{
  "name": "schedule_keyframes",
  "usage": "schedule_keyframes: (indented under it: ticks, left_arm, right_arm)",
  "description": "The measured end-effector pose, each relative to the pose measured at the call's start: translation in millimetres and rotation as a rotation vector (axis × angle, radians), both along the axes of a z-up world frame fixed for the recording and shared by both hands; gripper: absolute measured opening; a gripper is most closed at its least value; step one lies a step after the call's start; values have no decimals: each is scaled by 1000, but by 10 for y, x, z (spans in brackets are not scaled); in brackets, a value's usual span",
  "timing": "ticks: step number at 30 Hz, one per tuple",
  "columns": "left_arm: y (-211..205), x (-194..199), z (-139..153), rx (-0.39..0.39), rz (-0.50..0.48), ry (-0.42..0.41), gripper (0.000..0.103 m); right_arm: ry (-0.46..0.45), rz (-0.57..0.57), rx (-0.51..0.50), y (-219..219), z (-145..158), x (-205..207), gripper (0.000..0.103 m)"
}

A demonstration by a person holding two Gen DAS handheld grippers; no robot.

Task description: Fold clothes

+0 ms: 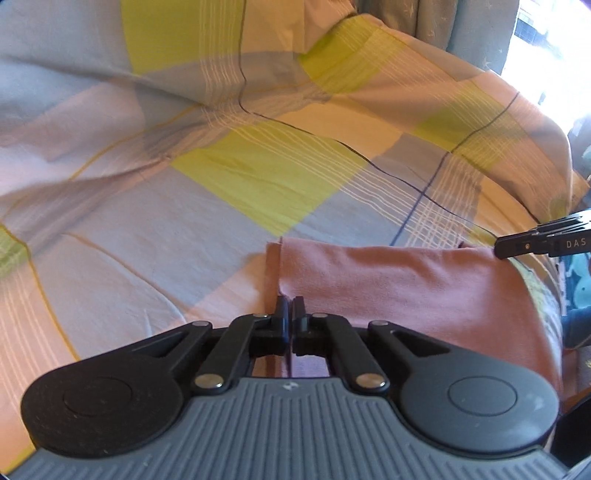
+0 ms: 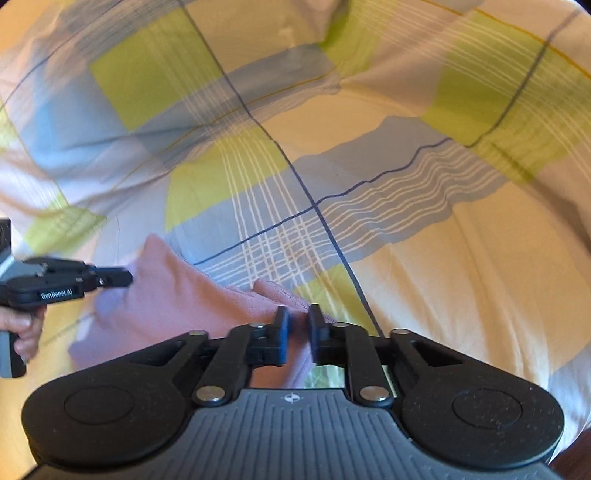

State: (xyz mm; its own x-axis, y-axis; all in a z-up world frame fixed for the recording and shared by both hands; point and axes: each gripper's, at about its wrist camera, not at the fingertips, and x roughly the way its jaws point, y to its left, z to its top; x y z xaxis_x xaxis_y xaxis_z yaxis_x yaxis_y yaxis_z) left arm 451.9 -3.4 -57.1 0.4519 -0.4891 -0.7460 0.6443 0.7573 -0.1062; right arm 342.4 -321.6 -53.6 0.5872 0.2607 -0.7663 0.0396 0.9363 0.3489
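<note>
A pink garment [image 1: 406,288] lies folded on the checked bedspread [image 1: 221,177], stretched between my two grippers. My left gripper [image 1: 290,306] is shut on the garment's near left edge. In the right wrist view the pink garment [image 2: 184,295] runs from lower centre to the left. My right gripper [image 2: 297,317] holds its jaws close together with a fold of the pink cloth between them. The left gripper [image 2: 125,277] shows at the left edge of that view, and the right gripper [image 1: 498,247] at the right edge of the left wrist view.
The bedspread [image 2: 406,184] is yellow, grey and peach plaid, with rumpled folds rising at the back. A grey curtain [image 1: 424,22] and a bright window [image 1: 546,37] stand at the far right. A hand [image 2: 26,328] grips the left gripper's handle.
</note>
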Motion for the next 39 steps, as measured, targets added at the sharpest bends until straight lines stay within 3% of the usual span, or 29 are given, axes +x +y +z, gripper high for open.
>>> schedule_keyframes:
  ticks: [5,11,14,17,18,21,23,28,33,39]
  left_arm:
    - [84,-94,-44,2,26,-83,0]
    - [404,-241,48,37,152,-179,0]
    - [498,-588,123,43,169,-207,0]
    - [472,-1076,196,89,172,-236,1]
    - [447,-1243,218,116,161,-248,2]
    - [262,-1728,253,277,46,-323,6]
    - [169,-1967,268,363,-24,-356,8]
    - [-61,-2475,121,550,-217,-496,27]
    - [-189,-2536,-79,611,-310,-597,30]
    - [-226,-2366,-205,655,-377,-677,31]
  right_arm:
    - [-7,27,-53,24,-71,65,16]
    - [-102,-1,-127,2,-54,44,18]
    - [-182,-8,-125,4,110,-141,20]
    - [-238,-17,-123,45,334,-503,35]
    - [-239,-24,-112,52,400,-648,45]
    - [-223,30,-77,153,593,-1078,49]
    - [-233,116,-151,349,692,-1363,49]
    - [-268,346,-383,908,632,-1921,49]
    - [-299,522,-594,1386,406,-2122,45]
    - [-350,626,-783,1751,116,-1960,45]
